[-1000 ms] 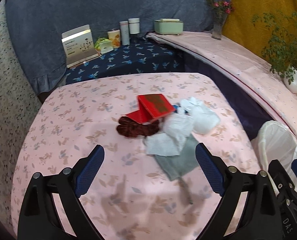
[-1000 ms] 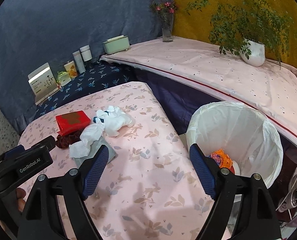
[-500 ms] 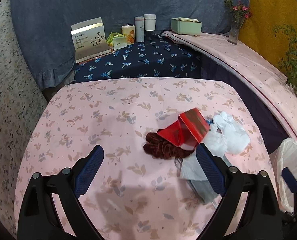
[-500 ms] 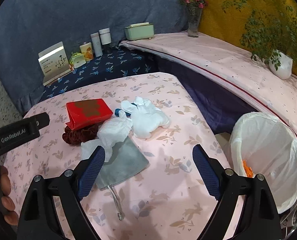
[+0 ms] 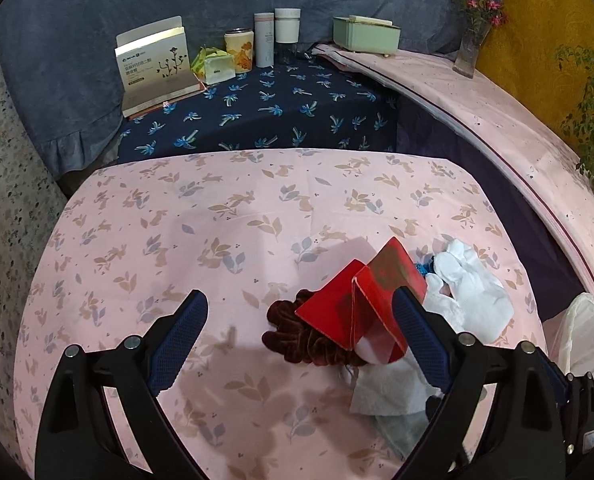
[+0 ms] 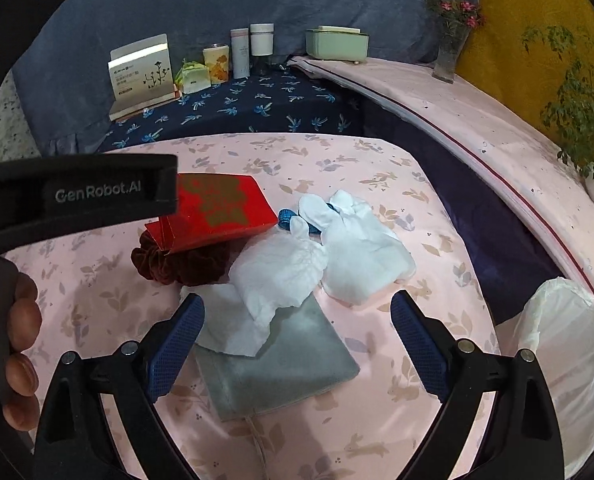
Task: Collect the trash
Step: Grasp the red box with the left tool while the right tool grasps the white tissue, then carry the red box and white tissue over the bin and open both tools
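On the pink cloth table (image 5: 217, 240) lies a small pile. It holds a red box (image 5: 377, 292) (image 6: 217, 208), a dark red scrunchie (image 5: 297, 340) (image 6: 177, 264), crumpled white tissue (image 6: 277, 276), a white glove-like cloth (image 6: 361, 252) (image 5: 473, 292) and a grey pouch (image 6: 281, 360). My left gripper (image 5: 299, 308) is open above the scrunchie and the box's left part, with its right finger in front of the box. My right gripper (image 6: 297, 308) hangs over the tissue and pouch; its jaws are opening and press on nothing.
A bin with a white liner (image 6: 569, 340) (image 5: 585, 340) stands off the table's right edge. The left gripper's black body (image 6: 77, 196) and a hand (image 6: 21, 344) fill the right view's left side. Cartons, tins and bottles (image 5: 265, 40) stand on the dark blue cloth behind; a plant (image 6: 577, 120) is at right.
Both grippers have moved left and lower toward the pile. In the left view the pile slid to the lower right. In the right view the bin slid to the right edge.
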A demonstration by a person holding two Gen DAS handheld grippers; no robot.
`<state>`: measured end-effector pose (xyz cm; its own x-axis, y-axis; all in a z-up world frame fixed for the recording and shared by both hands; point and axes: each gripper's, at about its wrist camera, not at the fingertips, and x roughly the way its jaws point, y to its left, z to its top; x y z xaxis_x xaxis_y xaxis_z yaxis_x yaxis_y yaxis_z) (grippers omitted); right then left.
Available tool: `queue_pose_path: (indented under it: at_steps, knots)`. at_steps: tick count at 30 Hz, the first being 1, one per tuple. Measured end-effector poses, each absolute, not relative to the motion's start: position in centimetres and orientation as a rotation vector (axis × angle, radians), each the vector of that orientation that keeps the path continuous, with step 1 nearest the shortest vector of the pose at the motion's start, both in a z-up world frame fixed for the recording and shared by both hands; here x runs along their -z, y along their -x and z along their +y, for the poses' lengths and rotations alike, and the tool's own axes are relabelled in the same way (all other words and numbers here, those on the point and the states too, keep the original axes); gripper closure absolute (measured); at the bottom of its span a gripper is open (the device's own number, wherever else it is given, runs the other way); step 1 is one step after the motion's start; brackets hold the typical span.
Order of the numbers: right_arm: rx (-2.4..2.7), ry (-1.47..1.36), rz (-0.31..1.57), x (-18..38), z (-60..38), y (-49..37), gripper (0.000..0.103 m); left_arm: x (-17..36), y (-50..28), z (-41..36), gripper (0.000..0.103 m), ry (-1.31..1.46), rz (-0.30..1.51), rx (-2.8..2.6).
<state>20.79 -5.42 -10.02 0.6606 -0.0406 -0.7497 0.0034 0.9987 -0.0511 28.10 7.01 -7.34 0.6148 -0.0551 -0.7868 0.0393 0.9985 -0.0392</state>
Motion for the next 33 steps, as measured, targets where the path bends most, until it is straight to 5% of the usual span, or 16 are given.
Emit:
queue_pose_path:
  at_steps: [7, 17, 20, 33]
  knots:
    - [0.006, 0.032, 0.878, 11.4, -5.5, -22.3, 0.026, 8.4, -29.8, 5.8, 0.017, 0.002, 0.931, 0.096]
    - [-0.044, -0.062, 0.946, 13.4, -6.2, -22.7, 0.092, 9.6, -29.9, 5.1, 0.072, 0.015, 0.968, 0.154]
    - [-0.043, -0.064, 0.930, 12.8, -6.3, -22.3, 0.095, 8.9, -29.3, 5.0, 0.083, 0.019, 0.949, 0.165]
    - [-0.012, -0.091, 0.809, 7.5, -8.2, -18.9, 0.097, 4.7, -25.3, 4.5, 0.098, 0.038, 0.883, 0.187]
